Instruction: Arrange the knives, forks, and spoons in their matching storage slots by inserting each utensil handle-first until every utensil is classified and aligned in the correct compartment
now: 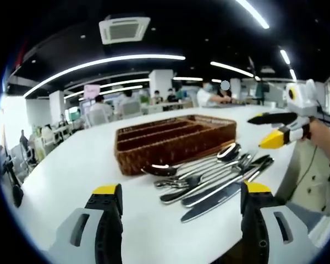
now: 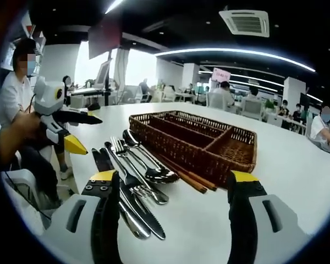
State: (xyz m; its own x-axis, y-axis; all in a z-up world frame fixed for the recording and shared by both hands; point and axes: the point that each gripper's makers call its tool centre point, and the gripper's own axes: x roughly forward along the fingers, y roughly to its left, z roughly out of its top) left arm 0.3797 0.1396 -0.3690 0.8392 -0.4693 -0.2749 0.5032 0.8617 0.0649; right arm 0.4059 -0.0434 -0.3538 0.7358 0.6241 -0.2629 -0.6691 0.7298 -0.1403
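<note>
A brown wicker cutlery tray [image 1: 170, 157] with long compartments lies on the white table; I see nothing in its slots. In front of it lies a loose pile of steel spoons, forks and knives [image 1: 209, 179]. My left gripper [image 1: 181, 188] is open, low over the table just short of the pile. To the right, my right gripper [image 1: 256, 132] hangs open above the table. From the other side, the tray [image 2: 209, 157] sits right of the pile [image 2: 135, 176]. My right gripper [image 2: 173, 176] is open near the pile, the left gripper [image 2: 93, 136] open beyond it.
Two brown sticks [image 2: 190, 179] lie against the tray's wall. A person in a white shirt [image 2: 11, 93] is at the table's edge. More people sit at desks [image 1: 121, 107] behind. White tabletop [image 2: 297, 165] stretches past the tray.
</note>
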